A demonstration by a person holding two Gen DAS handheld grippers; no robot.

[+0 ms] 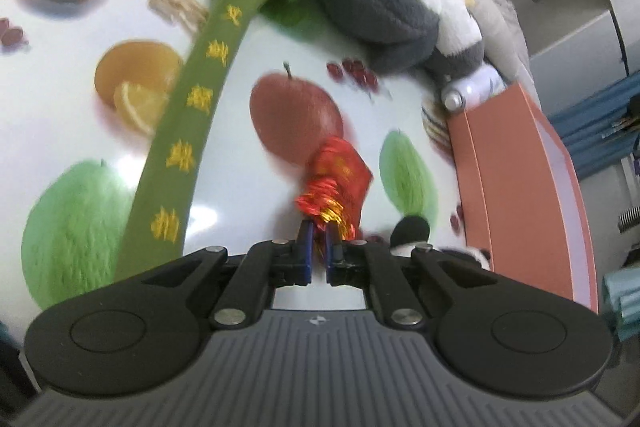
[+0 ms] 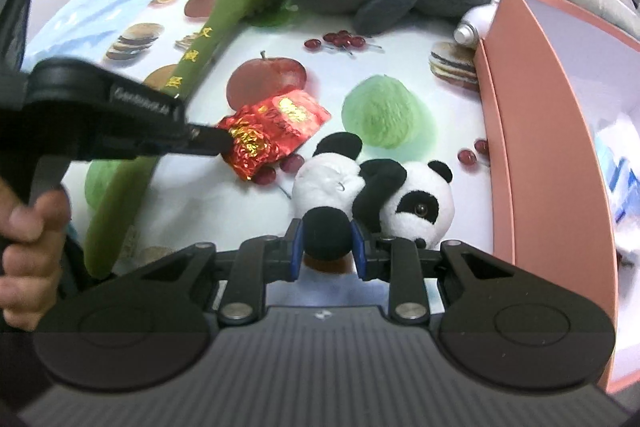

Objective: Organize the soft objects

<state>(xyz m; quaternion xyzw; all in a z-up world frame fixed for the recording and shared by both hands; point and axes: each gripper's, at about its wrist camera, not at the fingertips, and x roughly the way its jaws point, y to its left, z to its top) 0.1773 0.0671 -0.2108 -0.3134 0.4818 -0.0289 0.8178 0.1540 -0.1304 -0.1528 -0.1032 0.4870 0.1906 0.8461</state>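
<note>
My left hand-held gripper [image 1: 319,227] was pinched tight on the crinkled end of the red foil pouch [image 1: 340,183], whose long axis ran straight ahead of the jaws above the surface [image 1: 248,39]. My right hand-held gripper [image 2: 329,235] clamped a black paw of the panda plush [image 2: 384,195], which lay just ahead of it. The pink box [image 2: 532,131] stood to the right of both, nearer my right hand, so I judged the panda would go in first
</note>
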